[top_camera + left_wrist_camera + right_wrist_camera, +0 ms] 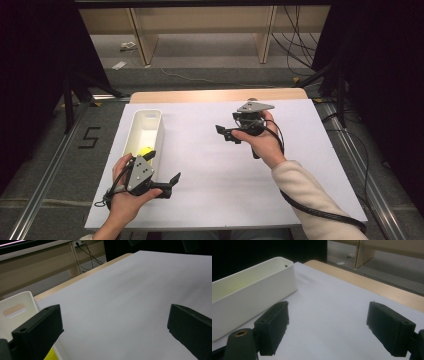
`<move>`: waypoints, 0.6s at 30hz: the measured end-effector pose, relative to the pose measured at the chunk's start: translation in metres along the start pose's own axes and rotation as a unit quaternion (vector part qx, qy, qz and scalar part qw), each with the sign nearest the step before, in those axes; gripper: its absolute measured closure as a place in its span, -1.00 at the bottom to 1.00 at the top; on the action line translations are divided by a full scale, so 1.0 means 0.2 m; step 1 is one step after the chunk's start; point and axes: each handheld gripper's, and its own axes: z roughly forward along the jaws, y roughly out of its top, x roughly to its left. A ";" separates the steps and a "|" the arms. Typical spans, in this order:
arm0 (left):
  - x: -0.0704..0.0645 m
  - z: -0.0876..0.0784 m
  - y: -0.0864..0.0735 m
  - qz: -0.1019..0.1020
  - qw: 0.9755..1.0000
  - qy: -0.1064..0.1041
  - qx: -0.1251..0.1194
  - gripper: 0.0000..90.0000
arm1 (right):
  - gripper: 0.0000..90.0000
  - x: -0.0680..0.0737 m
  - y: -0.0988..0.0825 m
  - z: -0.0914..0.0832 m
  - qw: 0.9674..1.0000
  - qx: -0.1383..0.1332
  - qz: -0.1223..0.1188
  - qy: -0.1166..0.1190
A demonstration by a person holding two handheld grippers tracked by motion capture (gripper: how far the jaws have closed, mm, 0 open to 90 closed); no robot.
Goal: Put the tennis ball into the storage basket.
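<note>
A white bin (143,131) holds a yellow ball (145,151); the surface (215,170) is white with a wooden far edge.

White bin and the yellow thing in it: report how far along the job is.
Done, apparently: a yellow object already lies inside the white bin at the table's left. In hand: nothing; the left gripper and the right gripper both stand open and hold nothing, over bare white table cover. Left: no other loose item lies on the table, so little seems to remain.
</note>
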 end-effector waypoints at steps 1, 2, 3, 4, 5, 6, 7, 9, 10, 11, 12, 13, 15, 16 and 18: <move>0.00 0.00 0.00 0.001 1.000 0.002 0.000 -1.00 | -0.58 -0.01 0.00 -0.01 1.000 0.000 0.001 -0.002; 0.00 0.00 0.00 0.001 1.000 0.002 0.000 -1.00 | -0.58 -0.01 -0.01 -0.01 1.000 0.000 0.003 -0.003; 0.00 0.00 0.00 0.000 1.000 0.001 0.000 -1.00 | -0.58 -0.02 -0.01 -0.01 1.000 0.000 0.005 -0.004; 0.00 0.00 0.00 0.001 1.000 0.003 0.000 -1.00 | -0.58 -0.03 -0.02 -0.02 1.000 0.002 0.005 -0.006; 0.01 0.00 0.00 0.006 1.000 0.009 -0.001 -1.00 | -0.58 -0.03 -0.02 -0.02 1.000 0.001 0.005 -0.007; 0.01 0.00 0.00 0.006 1.000 0.009 -0.001 -1.00 | -0.58 -0.04 -0.02 -0.03 1.000 0.001 0.006 -0.009; 0.01 0.00 0.00 0.006 1.000 0.009 -0.001 -1.00 | -0.58 -0.04 -0.03 -0.03 1.000 0.000 0.006 -0.009; 0.01 0.00 0.00 0.005 1.000 0.009 -0.001 -1.00 | -0.58 -0.05 -0.03 -0.05 1.000 0.000 0.008 -0.012; 0.01 0.00 0.00 0.005 1.000 0.009 -0.001 -1.00 | -0.58 -0.06 -0.04 -0.05 1.000 0.001 0.007 -0.013; 0.01 0.00 0.00 0.006 1.000 0.009 -0.001 -1.00 | -0.58 -0.06 -0.04 -0.06 1.000 0.002 0.008 -0.014; 0.01 0.00 0.00 0.005 1.000 0.009 -0.001 -1.00 | -0.58 -0.06 -0.04 -0.07 1.000 0.001 0.008 -0.015; 0.01 0.00 0.00 0.006 1.000 0.009 -0.001 -1.00 | -0.58 -0.07 -0.05 -0.07 1.000 0.001 0.009 -0.017; 0.01 0.00 0.00 0.006 1.000 0.009 -0.001 -1.00 | -0.58 -0.08 -0.05 -0.09 1.000 0.001 0.009 -0.019; 0.01 0.00 0.00 0.006 1.000 0.009 -0.001 -1.00 | -0.58 -0.08 -0.06 -0.10 1.000 0.003 0.010 -0.020; 0.01 0.00 0.00 0.005 1.000 0.009 0.000 -1.00 | -0.58 -0.10 -0.07 -0.11 1.000 0.002 0.011 -0.023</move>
